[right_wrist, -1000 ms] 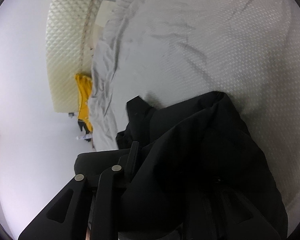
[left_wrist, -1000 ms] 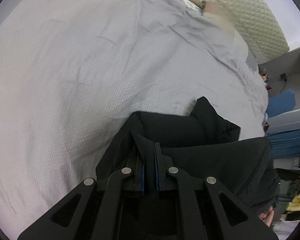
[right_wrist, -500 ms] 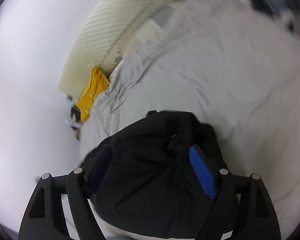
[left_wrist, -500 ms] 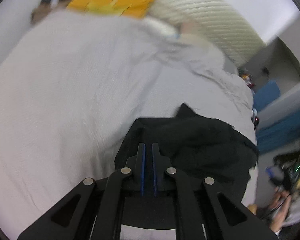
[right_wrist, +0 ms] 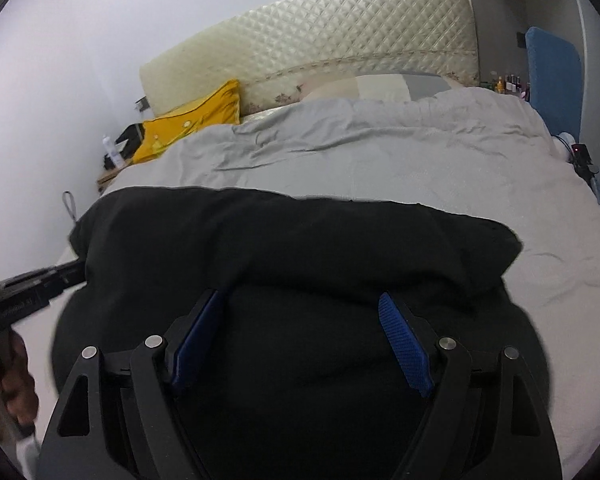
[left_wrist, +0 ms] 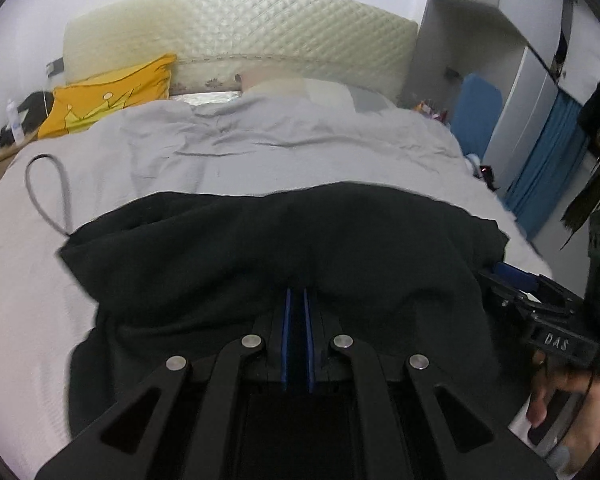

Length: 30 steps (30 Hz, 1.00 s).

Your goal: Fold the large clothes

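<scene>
A large black garment [left_wrist: 260,248] lies bunched on the grey bed cover [left_wrist: 260,152], near the bed's foot. It also shows in the right wrist view [right_wrist: 300,248]. My left gripper [left_wrist: 296,300] is shut, its blue pads nearly together, with black cloth lying over their tips; whether cloth is pinched between them I cannot tell. My right gripper [right_wrist: 300,312] is open, its blue pads wide apart over the garment's near edge, holding nothing. The right gripper also shows at the right edge of the left wrist view [left_wrist: 540,312].
A quilted cream headboard [left_wrist: 240,40] stands at the far end with a yellow pillow [left_wrist: 108,100] to its left. A grey cord loop [left_wrist: 46,188] lies on the cover left of the garment. A blue panel [left_wrist: 476,112] and wardrobe stand on the right.
Both cameras swung up to face the headboard. My right gripper let go of the garment and opened. The garment now lies spread wider across the cover.
</scene>
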Available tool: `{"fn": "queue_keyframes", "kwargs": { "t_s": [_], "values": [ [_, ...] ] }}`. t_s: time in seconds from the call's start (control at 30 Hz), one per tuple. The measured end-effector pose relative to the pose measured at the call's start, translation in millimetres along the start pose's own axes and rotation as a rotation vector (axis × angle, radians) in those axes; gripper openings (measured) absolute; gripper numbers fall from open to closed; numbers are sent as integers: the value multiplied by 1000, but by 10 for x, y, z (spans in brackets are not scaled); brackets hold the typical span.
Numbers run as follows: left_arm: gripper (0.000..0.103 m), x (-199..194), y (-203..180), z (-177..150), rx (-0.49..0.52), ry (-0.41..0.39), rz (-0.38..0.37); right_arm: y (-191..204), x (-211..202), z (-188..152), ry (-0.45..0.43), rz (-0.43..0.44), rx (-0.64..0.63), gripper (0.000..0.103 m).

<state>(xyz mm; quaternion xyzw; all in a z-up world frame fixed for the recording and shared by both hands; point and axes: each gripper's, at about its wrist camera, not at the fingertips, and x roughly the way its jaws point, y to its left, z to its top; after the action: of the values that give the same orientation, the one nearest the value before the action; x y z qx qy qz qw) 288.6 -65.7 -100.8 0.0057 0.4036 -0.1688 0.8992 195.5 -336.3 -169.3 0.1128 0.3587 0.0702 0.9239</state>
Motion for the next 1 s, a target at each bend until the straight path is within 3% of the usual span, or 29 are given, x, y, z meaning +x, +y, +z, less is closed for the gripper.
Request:
{"fn": "queue_keyframes", "kwargs": {
  "t_s": [0.17,0.4,0.63,0.67,0.7,0.73,0.77,0.8,0.87,1.0],
  "values": [
    [6,399,64,76,-25,-5,26,-28,275,95,-21,-53,18,81],
    [7,830,278,344,-70,34,10,-58,758,348,40,-94,3,82],
    [21,1108,249,550,-52,24,35,-27,1168,480,73,-147,-50,86],
    [32,1107,251,570,-53,24,36,-29,1191,500,77,-148,-50,86],
    [55,1084,253,587,-53,20,40,-38,1200,525,85,-146,-49,86],
    [84,1060,257,600,-49,14,38,-49,1188,540,87,-143,-50,85],
    [97,1033,259,606,-38,10,35,-60,1149,548,84,-138,-52,85],
    [103,986,263,604,-25,2,39,-71,1104,552,79,-133,-55,85],
    [103,846,281,579,12,-27,74,-101,988,556,67,-123,-57,85],
    [103,608,412,511,22,-48,76,-195,698,561,34,-127,-51,85]
  ]
}}
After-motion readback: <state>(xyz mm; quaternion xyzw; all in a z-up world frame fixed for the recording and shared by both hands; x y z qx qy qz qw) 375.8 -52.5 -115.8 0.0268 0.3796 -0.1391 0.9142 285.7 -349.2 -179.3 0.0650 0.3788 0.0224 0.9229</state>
